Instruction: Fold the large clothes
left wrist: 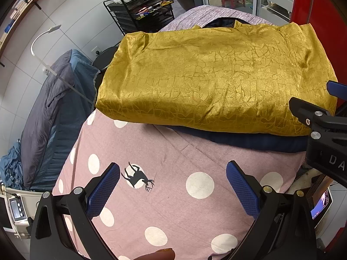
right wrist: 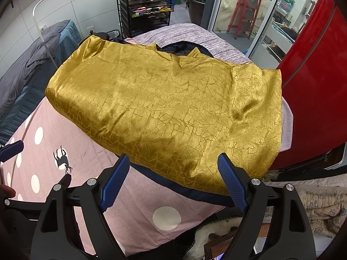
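Here, both grippers, left [left wrist: 173, 182] and right [right wrist: 173, 175], tilted steeply down, jaws apart and empty, beside the gold garment [right wrist: 169, 112].

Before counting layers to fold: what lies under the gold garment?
A dark navy layer peeks out below the gold garment along its near edge and at the neckline, on the pink dotted sheet. Its full shape is covered.
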Motion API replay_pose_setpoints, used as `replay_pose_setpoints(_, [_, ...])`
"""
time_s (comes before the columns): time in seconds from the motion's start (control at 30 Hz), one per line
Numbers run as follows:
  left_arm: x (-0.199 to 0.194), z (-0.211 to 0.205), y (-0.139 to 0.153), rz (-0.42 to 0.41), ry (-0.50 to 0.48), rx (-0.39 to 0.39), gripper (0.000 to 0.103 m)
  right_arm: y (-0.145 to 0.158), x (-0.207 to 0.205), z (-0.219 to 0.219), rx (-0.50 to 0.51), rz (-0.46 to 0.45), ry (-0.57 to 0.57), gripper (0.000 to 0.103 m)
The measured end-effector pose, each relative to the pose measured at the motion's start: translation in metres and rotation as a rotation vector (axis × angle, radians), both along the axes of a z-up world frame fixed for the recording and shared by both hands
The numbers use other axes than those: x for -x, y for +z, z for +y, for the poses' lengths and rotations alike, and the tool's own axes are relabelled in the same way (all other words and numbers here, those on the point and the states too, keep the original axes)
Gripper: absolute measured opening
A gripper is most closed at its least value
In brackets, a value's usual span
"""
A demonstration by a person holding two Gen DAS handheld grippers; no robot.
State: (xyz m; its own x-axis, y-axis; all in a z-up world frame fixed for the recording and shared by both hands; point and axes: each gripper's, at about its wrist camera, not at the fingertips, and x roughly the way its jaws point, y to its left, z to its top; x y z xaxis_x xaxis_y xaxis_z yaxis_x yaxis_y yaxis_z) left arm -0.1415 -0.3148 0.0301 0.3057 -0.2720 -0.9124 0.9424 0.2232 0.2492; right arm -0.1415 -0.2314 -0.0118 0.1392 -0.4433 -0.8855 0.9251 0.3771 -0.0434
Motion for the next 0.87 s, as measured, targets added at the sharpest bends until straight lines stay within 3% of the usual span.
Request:
replay_pose_setpoints(0.23, [0.0008, 0.0007, 0.001, 0.008, -0.009, 0.01, 0.096, 0.0015, -0.0014, -0.0002, 0.0, 0.0, 0.004, 0.082])
replay_pose_setpoints(0.47, [0.0031, 0.0041, 0.0068, 0.014, -0.018, 0.073, 0.096, 0.0017, -0.0019, -0.0002, 0.005, -0.001, 0.003, 0.082])
replay_pose_setpoints(0.87, [-0.0015, 0.0021, 0.0008, 0.006, 0.005, 0.02, 0.096, 0.0035, 0.0019, -0.0013, 0.008, -0.014, -0.005, 0.082])
